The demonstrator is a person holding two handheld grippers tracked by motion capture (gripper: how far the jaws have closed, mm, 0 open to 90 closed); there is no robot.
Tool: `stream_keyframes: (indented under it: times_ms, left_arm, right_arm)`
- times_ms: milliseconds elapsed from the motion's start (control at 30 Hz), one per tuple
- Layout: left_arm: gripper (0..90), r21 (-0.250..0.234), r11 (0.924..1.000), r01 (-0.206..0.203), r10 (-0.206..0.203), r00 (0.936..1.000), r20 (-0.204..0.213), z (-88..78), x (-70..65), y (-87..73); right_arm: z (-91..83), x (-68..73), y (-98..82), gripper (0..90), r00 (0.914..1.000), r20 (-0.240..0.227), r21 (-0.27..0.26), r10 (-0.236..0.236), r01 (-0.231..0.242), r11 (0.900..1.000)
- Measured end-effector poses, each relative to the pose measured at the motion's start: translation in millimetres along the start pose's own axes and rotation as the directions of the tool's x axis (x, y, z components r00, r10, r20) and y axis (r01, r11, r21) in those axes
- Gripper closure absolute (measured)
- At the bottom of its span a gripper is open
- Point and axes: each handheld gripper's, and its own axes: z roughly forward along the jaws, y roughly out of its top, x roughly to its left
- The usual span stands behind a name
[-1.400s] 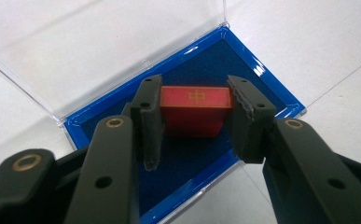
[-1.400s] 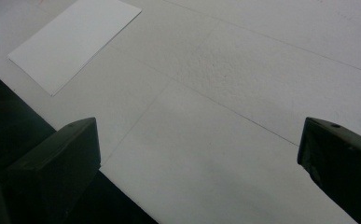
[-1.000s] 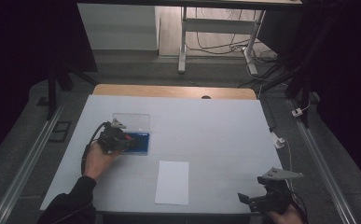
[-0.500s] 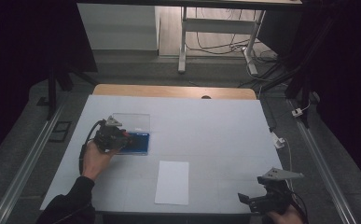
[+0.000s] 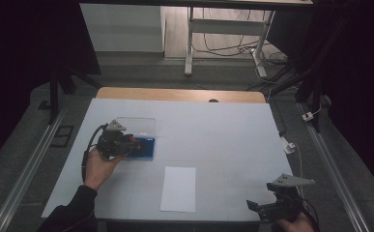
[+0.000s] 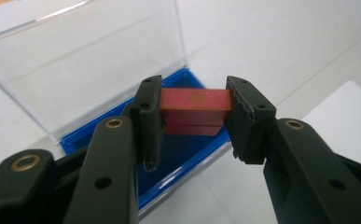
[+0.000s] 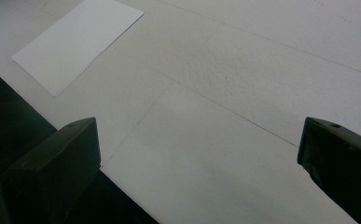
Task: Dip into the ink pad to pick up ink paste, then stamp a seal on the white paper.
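Left tool (image 6: 194,123) clamped on red block (image 6: 196,100) above blue case (image 6: 183,158); right tool (image 7: 197,154) wide open, empty.

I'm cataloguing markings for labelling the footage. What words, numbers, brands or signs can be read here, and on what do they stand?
No words, numbers or brand names can be read.
Red block held in the left gripper over the blue box: a small gold mark on its top face, too blurred to read.
White sheet: blank.
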Motion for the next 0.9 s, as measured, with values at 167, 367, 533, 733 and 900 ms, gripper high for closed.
stream_keyframes:
  times_ms: [167, 367, 533, 733, 900]
  left_arm:
    - [58.3, -0.011, 0.9998, -0.014, 0.014, 0.9996, 0.023, -3.7, -8.3, 3.6]
    - [58.4, -0.014, 0.9991, -0.040, 0.041, 0.9978, 0.053, -7.8, -19.1, 8.0]
    - [58.3, -0.022, 0.9968, -0.077, 0.078, 0.9940, 0.077, -9.4, -31.2, 11.8]
    - [58.3, -0.016, 0.9929, -0.118, 0.119, 0.9885, 0.093, -6.5, -45.5, 14.2]
    - [58.4, -0.028, 0.9902, -0.137, 0.139, 0.9842, 0.110, -6.0, -54.9, 14.7]
  right_arm:
    - [-0.4, -0.4, -0.2, 0.0, 1.0000, 0.001, -0.001, 0.001, -0.001, 1.000]
    - [0.2, 0.2, 0.3, 0.0, 1.0000, 0.000, 0.002, 0.001, -0.001, 1.000]
    - [-0.6, -0.4, -0.2, 0.0, 1.0000, 0.000, -0.002, 0.002, -0.002, 1.000]
    - [-0.3, -0.4, -0.1, 0.0, 1.0000, -0.001, -0.002, 0.001, -0.001, 1.000]
    - [-0.5, -0.4, -0.1, 0.0, 1.0000, -0.001, -0.002, 0.004, -0.004, 1.000]
